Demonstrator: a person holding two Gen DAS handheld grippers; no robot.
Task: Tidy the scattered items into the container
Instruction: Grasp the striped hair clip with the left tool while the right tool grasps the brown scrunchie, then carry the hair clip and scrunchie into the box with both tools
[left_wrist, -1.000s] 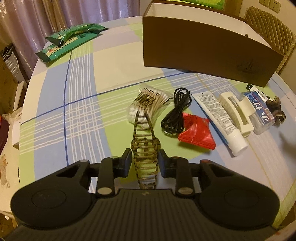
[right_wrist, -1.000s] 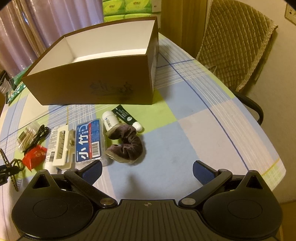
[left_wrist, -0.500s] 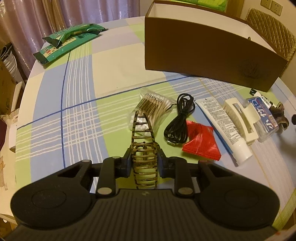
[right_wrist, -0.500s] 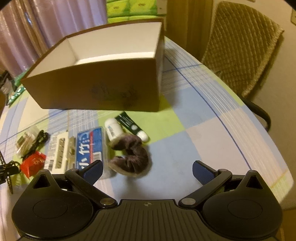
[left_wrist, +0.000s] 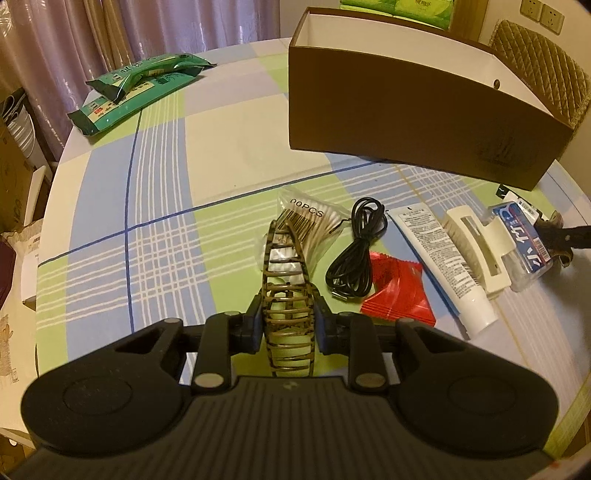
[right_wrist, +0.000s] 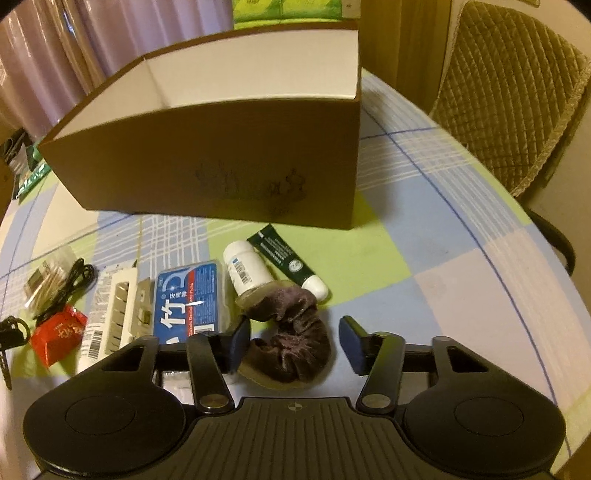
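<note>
My left gripper (left_wrist: 288, 321) is shut on a tortoiseshell hair claw (left_wrist: 286, 273), held above the checked tablecloth. My right gripper (right_wrist: 295, 343) straddles a dark velvet scrunchie (right_wrist: 295, 350); its jaws are closing, and a gap still shows at the right pad (right_wrist: 351, 343). The brown box (right_wrist: 221, 166) with a white inside stands open behind the scattered items; it also shows in the left wrist view (left_wrist: 406, 122). Still on the cloth are a cotton swab bag (left_wrist: 310, 221), black cable (left_wrist: 354, 254), red packet (left_wrist: 399, 291), white tube (left_wrist: 439, 258), cream clip (left_wrist: 476, 251) and blue floss box (right_wrist: 192, 299).
A white bottle (right_wrist: 247, 269) and a dark green tube (right_wrist: 284, 258) lie just beyond the scrunchie. Green packets (left_wrist: 136, 88) sit at the far left of the round table. A quilted chair (right_wrist: 509, 92) stands at the right, past the table edge (right_wrist: 535, 295).
My right gripper has come down and forward over the scrunchie, and its jaws have narrowed around it. The left gripper has kept still with the hair claw in it.
</note>
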